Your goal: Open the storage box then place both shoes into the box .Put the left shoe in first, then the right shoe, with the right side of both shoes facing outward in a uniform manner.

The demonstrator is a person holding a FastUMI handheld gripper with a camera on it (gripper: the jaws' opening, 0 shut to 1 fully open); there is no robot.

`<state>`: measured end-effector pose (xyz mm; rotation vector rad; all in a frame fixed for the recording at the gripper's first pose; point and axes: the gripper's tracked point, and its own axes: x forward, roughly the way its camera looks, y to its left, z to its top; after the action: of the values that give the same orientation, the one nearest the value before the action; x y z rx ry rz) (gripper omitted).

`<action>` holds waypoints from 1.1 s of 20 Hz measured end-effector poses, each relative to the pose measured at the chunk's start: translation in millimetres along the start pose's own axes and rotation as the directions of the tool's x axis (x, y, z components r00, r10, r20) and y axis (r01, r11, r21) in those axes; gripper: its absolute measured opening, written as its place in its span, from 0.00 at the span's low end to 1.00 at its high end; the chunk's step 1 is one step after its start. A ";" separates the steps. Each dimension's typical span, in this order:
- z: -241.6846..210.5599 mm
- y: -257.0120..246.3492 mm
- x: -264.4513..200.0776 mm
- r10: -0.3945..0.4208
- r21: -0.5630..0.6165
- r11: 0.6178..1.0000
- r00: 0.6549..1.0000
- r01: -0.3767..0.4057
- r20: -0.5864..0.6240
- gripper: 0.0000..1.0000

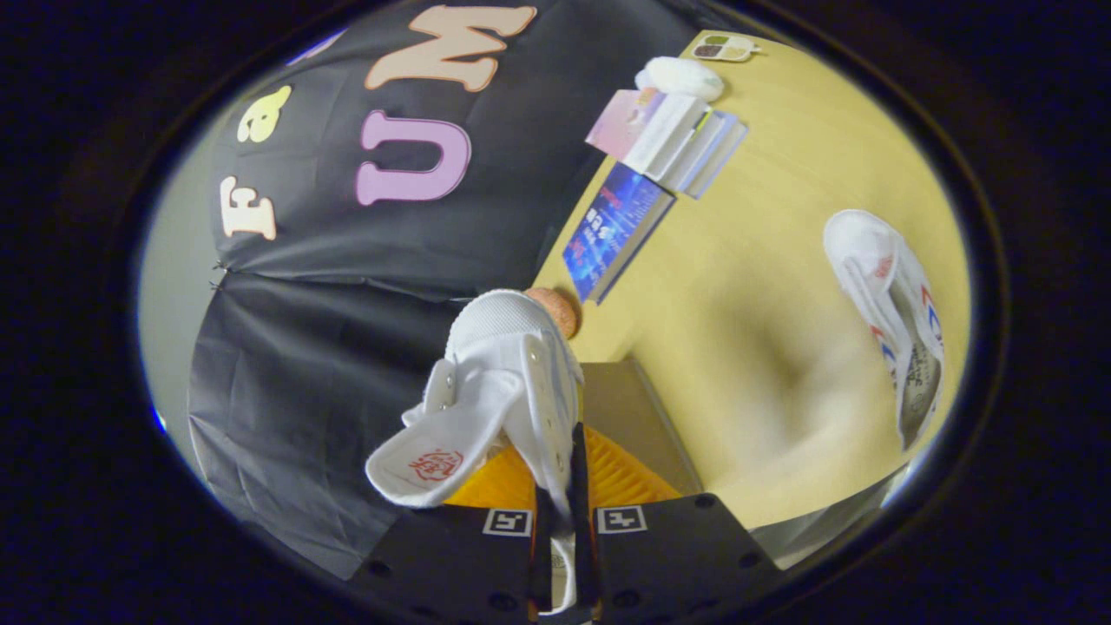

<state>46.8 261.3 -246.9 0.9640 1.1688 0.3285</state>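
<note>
Above the near edge of the yellow bench (pixel 781 286) we saw the gripper (pixel 562 521) rolled well over to one side, so that the bench top ran steeply across the view and the booth's black cloth wall (pixel 347 330) stood beside it. Its two fingers (pixel 580 486) were drawn close together, pinching the thin white side wall of a white shoe (pixel 495 382) between them; both fingers pressed on that fabric. The shoe hung clear of the bench, its toe pointing away from the fingers and its tongue (pixel 434 451) flopped out to one side, a red stamp showing on it. Just behind the held shoe we made out an orange ribbed surface (pixel 616 477), and beside it a flat grey-brown panel (pixel 642 417); we could not tell whether these were parts of the storage box. A small round orange-brown object (pixel 557 311) peeked out past the shoe's toe.

Well apart from the fingers, near the bench's far side edge, the second white shoe (pixel 894 312) lay on the bench top, with red and blue marks along its side and its opening turned toward us. Toward the back edge by the cloth wall lay a blue book (pixel 616 230), then a stack of books (pixel 677 134), a white pouch-like thing (pixel 681 78) beside them, and a small flat item (pixel 725 48) at the far corner.
</note>
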 end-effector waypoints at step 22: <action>-144.3 9.4 184.7 -0.307 -0.199 0.939 0.943 0.279 -0.128 0.13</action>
<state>-4.5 457.8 -364.3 0.6028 1.3837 0.2659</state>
